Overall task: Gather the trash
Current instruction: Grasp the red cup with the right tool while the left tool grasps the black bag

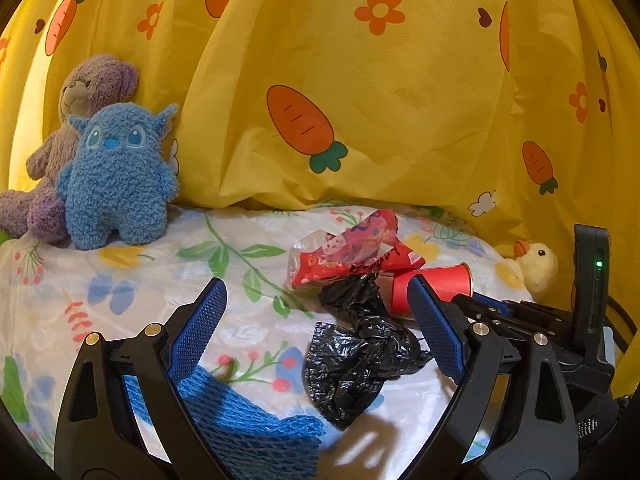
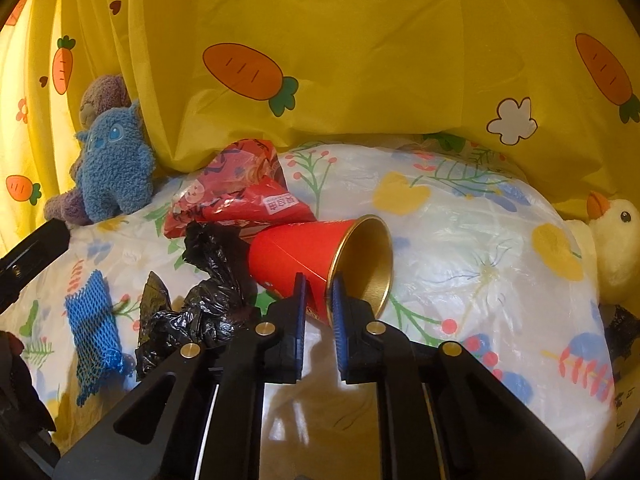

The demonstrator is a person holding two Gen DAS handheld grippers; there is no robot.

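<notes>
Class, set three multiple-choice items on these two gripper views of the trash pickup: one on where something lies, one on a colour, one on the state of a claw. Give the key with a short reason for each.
1. Where does the black plastic bag lie?
A. between the blue net and the red cup
B. on the yellow duck
C. inside the cup

2. What colour is the inside of the red cup?
A. white
B. gold
C. blue

3. How does the right claw stand?
A. wide open above the toys
B. nearly closed with the cup's rim between its pads
C. gripping the net

Key:
1 A, the blue net lies left of the bag and the cup right of it.
2 B, the tipped cup's open mouth shows a gold lining.
3 B, the pads sit either side of the cup wall near the rim.
</notes>
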